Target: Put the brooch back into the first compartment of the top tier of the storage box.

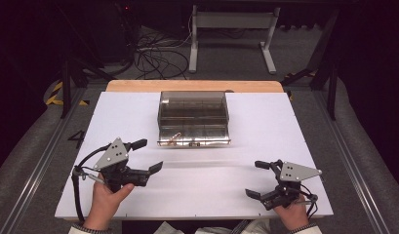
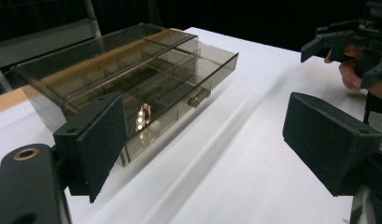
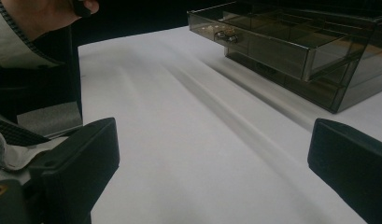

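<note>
Dark floor with loose cables and a grey frame's legs lies beyond the white counter [image 1: 265, 141], whose far edge shows a strip of bare wood. At the counter's far middle stands a smoky transparent plastic drawer box [image 1: 193, 118] with its lower drawer pulled partway toward the person. A small shiny gold-coloured piece [image 2: 143, 116] sits at the drawer's front, by its left end; what it is cannot be made out, and the dividers inside blur through the tinted walls. The left gripper view cuts off the box's far end.

Open white surface stretches between the drawer front and both hands, with a faint crease running across it, and wide bare margins lie on either side of the box.

The left tool [image 1: 147, 157] is held above the near left of the counter, angled toward the box and well short of it, its jaws spread wide with nothing between them. The right tool [image 1: 257, 179] sits low at the near right edge, pointing left, jaws likewise wide and empty. Sleeve cuffs show at the bottom edge.
</note>
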The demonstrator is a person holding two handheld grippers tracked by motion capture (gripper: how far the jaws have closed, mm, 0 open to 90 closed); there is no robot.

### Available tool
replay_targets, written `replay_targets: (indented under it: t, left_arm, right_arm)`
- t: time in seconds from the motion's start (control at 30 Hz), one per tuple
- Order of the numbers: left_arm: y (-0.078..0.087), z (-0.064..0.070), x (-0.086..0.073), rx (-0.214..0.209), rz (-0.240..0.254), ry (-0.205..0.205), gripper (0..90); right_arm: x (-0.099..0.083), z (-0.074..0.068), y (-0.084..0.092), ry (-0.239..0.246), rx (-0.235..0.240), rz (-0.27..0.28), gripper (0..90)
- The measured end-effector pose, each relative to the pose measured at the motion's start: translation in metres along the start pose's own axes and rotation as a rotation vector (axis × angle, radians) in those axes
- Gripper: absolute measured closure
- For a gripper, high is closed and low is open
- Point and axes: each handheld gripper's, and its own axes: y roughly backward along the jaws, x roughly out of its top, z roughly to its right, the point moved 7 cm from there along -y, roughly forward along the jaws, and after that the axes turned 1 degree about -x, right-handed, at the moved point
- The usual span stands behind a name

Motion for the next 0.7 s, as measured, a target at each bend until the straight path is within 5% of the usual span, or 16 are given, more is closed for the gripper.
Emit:
replay_targets:
  t: [0.4,0.7]
  left_arm:
    - [0.020,-0.004,-0.031,0.048,0.027,0.050,15.2]
    - [0.017,-0.002,-0.055,0.065,-0.008,0.021,15.0]
  right_arm:
    - [-0.001,0.002,0.000,-0.006,-0.004,-0.002,2.8]
    - [-0.001,0.002,0.001,-0.008,-0.005,0.001,2.8]
